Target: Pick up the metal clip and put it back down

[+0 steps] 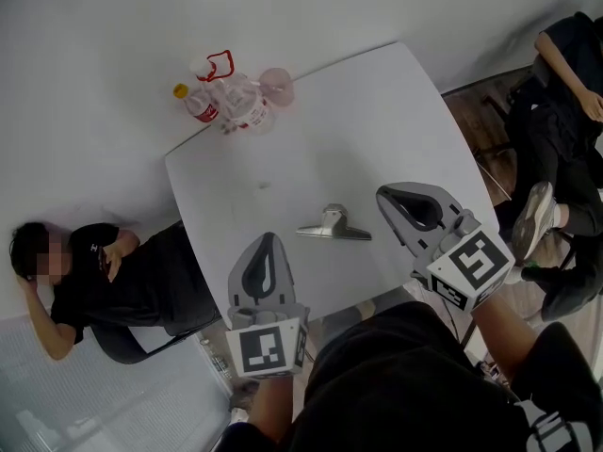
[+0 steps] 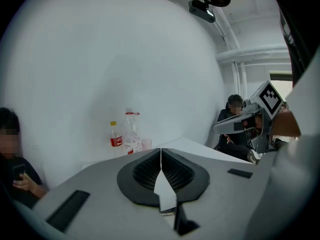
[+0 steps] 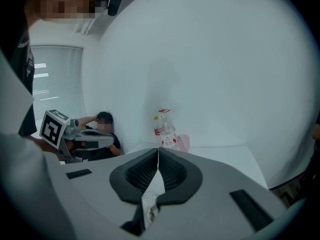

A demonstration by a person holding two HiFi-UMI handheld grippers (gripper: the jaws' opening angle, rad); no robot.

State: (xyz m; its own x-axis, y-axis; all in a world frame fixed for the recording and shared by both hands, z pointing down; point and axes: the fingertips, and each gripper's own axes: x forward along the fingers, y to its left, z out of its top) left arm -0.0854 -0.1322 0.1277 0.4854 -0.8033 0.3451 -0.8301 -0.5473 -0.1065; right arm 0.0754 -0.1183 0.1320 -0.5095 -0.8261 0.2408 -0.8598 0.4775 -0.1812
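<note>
A silver metal clip (image 1: 334, 227) lies flat on the white table (image 1: 377, 121), near its front edge. My left gripper (image 1: 268, 243) hovers just left of the clip, jaws shut and empty. My right gripper (image 1: 388, 199) hangs just right of the clip, also shut with nothing held. Neither touches the clip. In the left gripper view the left gripper (image 2: 161, 151) shows its jaws pressed together, and the right gripper (image 2: 240, 125) floats at the right. In the right gripper view the right gripper (image 3: 158, 152) has its jaws together; the left gripper (image 3: 95, 140) shows at the left.
Several plastic bottles (image 1: 229, 97) and a pink cup (image 1: 276, 85) stand at the table's far left corner. One person (image 1: 104, 276) sits on the floor at the left, another (image 1: 561, 158) sits at the right. White walls lie behind the table.
</note>
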